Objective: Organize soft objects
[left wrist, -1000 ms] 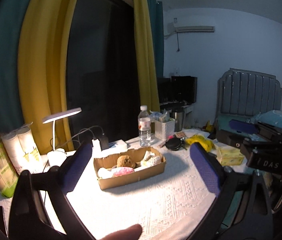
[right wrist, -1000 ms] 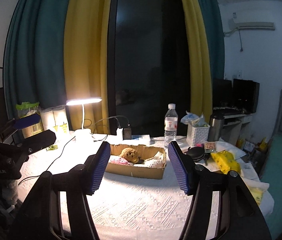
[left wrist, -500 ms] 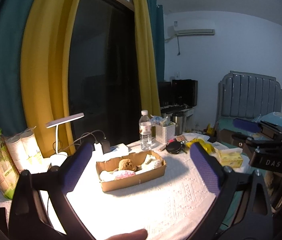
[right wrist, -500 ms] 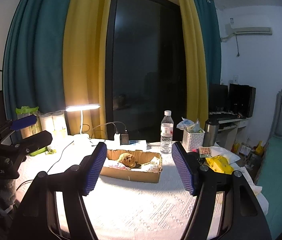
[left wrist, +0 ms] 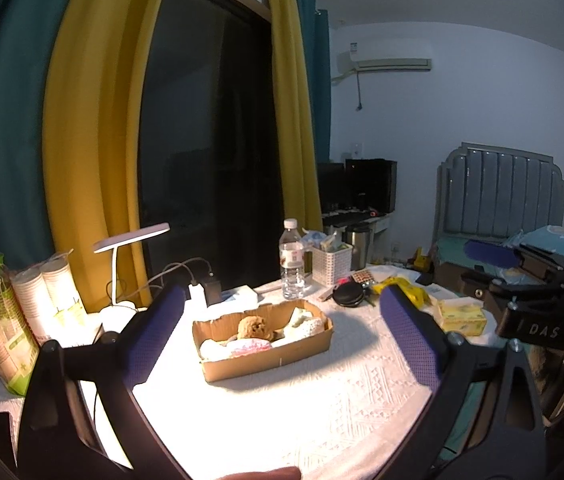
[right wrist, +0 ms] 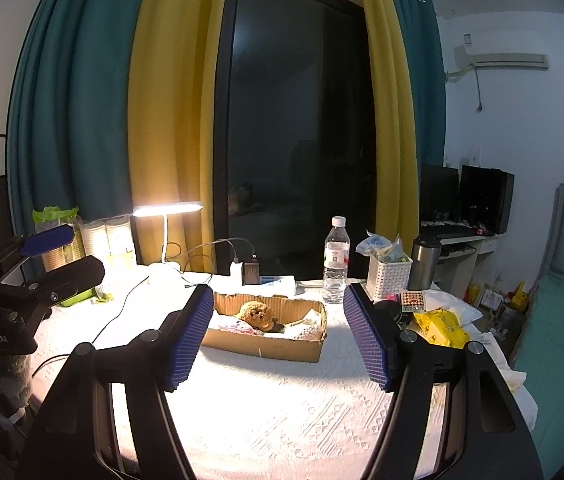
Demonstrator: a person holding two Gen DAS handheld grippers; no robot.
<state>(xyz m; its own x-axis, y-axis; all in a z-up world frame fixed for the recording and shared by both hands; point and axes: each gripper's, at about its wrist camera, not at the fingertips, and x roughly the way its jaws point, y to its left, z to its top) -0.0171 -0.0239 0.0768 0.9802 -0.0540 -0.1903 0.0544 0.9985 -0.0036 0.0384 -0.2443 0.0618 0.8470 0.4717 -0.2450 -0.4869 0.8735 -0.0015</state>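
Cardboard box (right wrist: 269,330), mid-counter (right wrist: 282,408): holds brown plush toy (right wrist: 256,313) among pale soft items (left wrist: 241,347). Plush likely light, squashy; grip across its round body. Left claw (left wrist: 282,340): wide, empty. Right claw (right wrist: 277,338): wide, empty, near side of box.

White letters "DAS" show on the black body of the right gripper (left wrist: 502,276), seen from the left wrist; "SenRobot.AI" reads along the black body of the left gripper (right wrist: 55,255), right-wrist view.
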